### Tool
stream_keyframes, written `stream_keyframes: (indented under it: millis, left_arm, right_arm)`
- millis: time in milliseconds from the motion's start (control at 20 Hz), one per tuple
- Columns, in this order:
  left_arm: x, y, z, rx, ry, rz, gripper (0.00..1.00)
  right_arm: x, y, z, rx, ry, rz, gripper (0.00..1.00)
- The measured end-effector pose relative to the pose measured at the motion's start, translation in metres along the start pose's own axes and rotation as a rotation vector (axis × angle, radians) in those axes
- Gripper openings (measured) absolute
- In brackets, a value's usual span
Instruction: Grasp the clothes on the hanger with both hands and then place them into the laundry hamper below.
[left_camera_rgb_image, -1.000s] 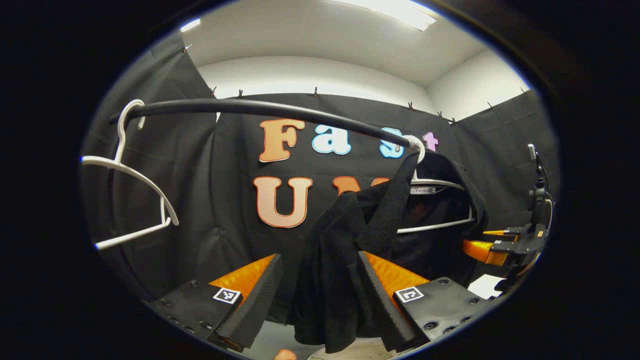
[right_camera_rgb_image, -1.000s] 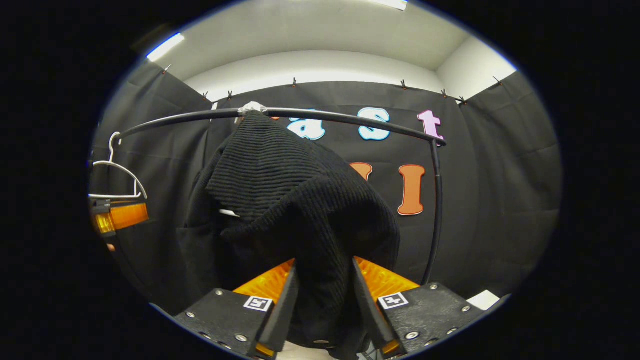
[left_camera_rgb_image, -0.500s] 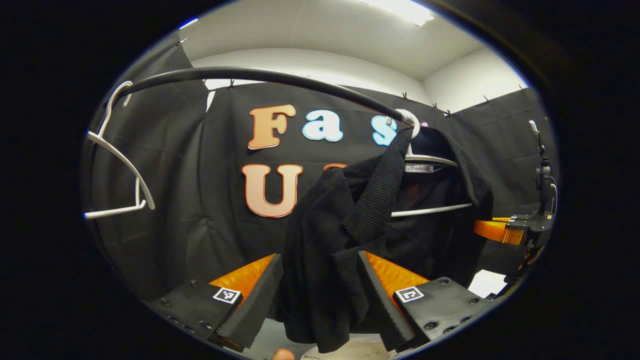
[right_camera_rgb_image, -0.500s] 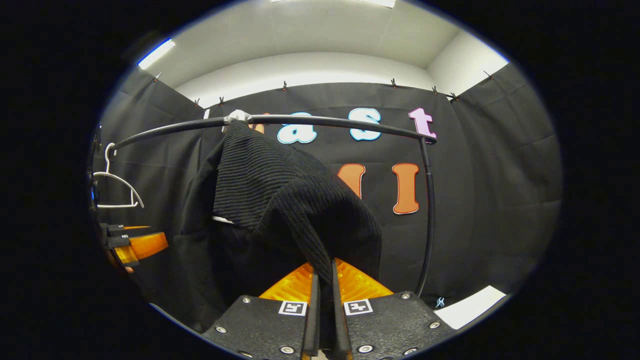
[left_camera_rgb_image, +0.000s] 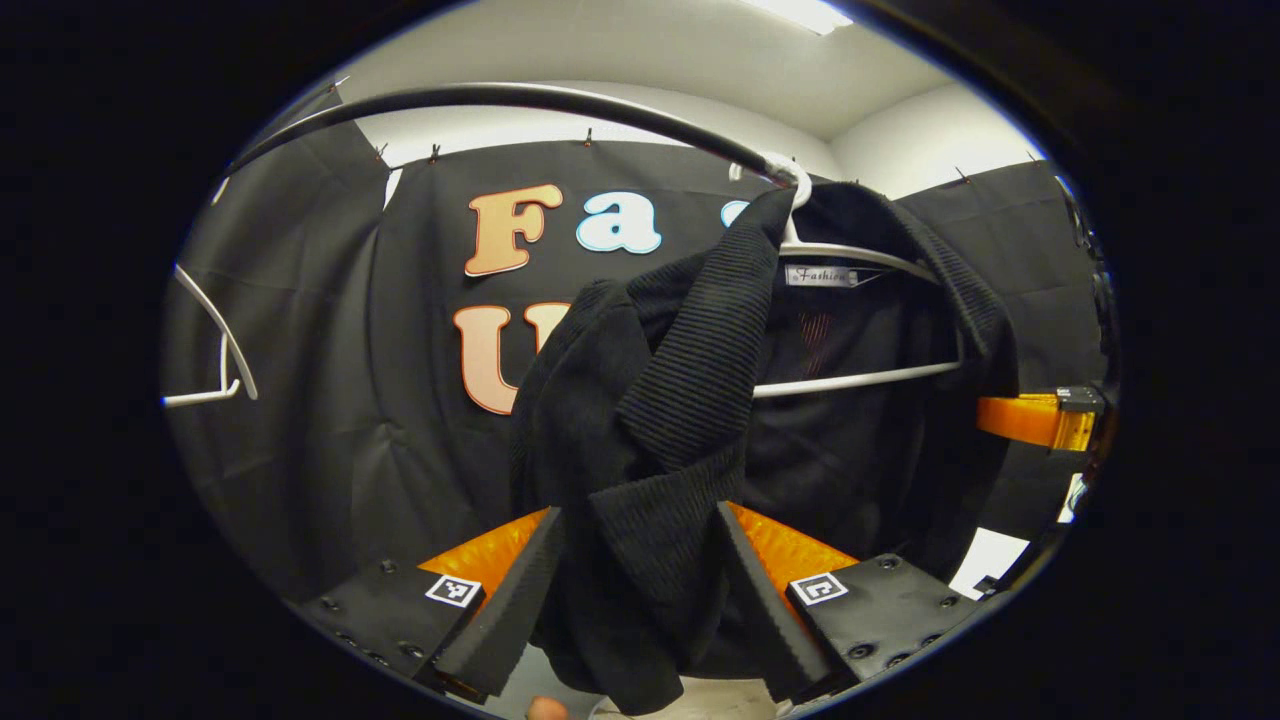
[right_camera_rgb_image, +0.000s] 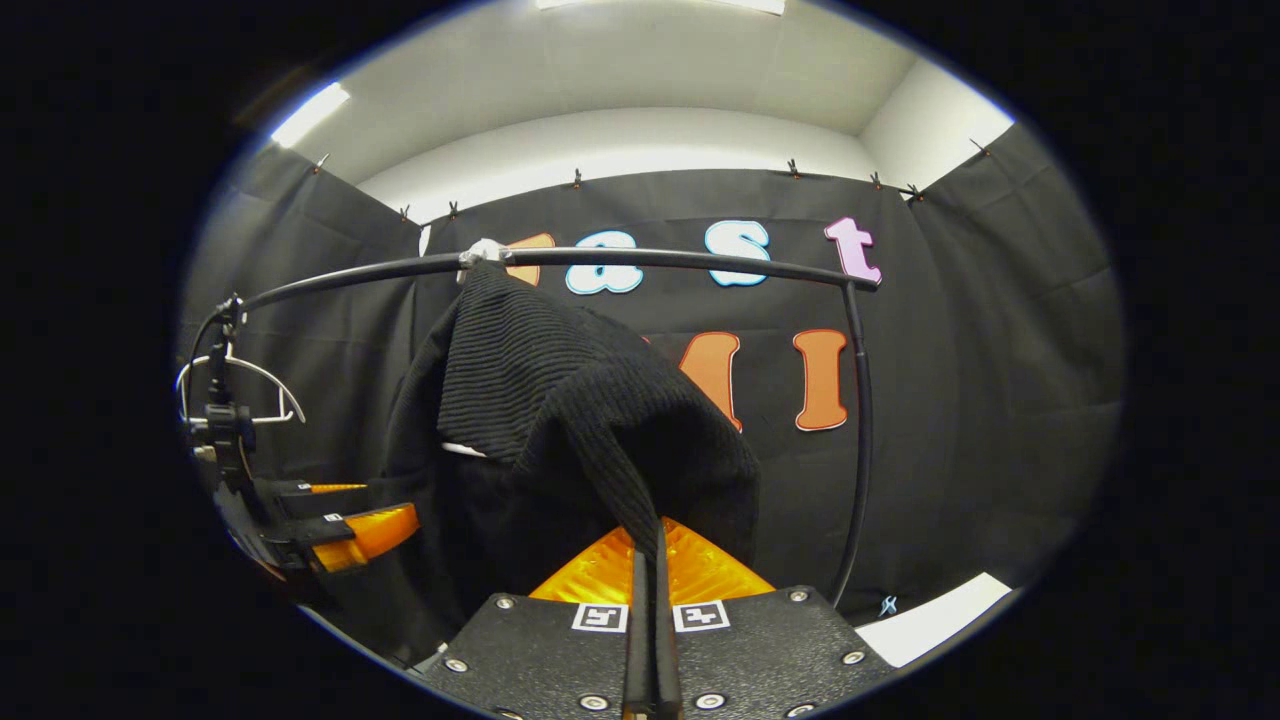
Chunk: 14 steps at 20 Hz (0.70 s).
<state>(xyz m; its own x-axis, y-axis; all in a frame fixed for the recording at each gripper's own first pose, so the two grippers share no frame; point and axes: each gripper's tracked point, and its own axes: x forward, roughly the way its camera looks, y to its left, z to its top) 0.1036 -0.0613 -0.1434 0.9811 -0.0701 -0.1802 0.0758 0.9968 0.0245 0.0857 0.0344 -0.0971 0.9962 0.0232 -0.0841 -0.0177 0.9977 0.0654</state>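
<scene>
Hanging black ribbed sweater (left_camera_rgb_image: 690, 350) on white hanger (left_camera_rgb_image: 860, 375), right gripper (right_camera_rgb_image: 648, 620) fingers pinching it, left gripper (left_camera_rgb_image: 640, 590) fingers spread.

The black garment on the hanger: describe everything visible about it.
The garment is black, a ribbed knit with a smoother dark inside. It hangs open on a white hanger hooked over the black rail; a label sits at the neck. Its front edge droops between the fingers of the open left hand-held gripper. The right hand-held gripper is shut on a pulled fold.

"Fashion" on hanger (left_camera_rgb_image: 860, 255) tag
</scene>
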Motion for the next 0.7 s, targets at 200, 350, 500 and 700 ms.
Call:
stream_keyframes:
  millis: [200,350,500,700]
  left_arm:
    - [0.015,-0.002,-0.003,-0.018,0.010,-0.005,0.96]
    - [0.020,-0.006,-0.005,-0.016,0.019,-0.028,0.87]
    - [0.017,-0.010,0.003,-0.020,0.013,-0.039,0.59]
    - [0.013,-0.005,0.011,-0.082,0.036,-0.043,0.14]
  right_arm:
    - [-0.004,-0.004,0.003,-0.009,-0.005,0.009,0.02]
    - [-0.008,-0.007,0.009,-0.036,-0.013,0.011,0.02]
    - [-0.014,-0.010,0.020,-0.069,-0.031,0.009,0.02]
    - [-0.023,-0.023,0.042,-0.082,-0.067,-0.012,0.01]
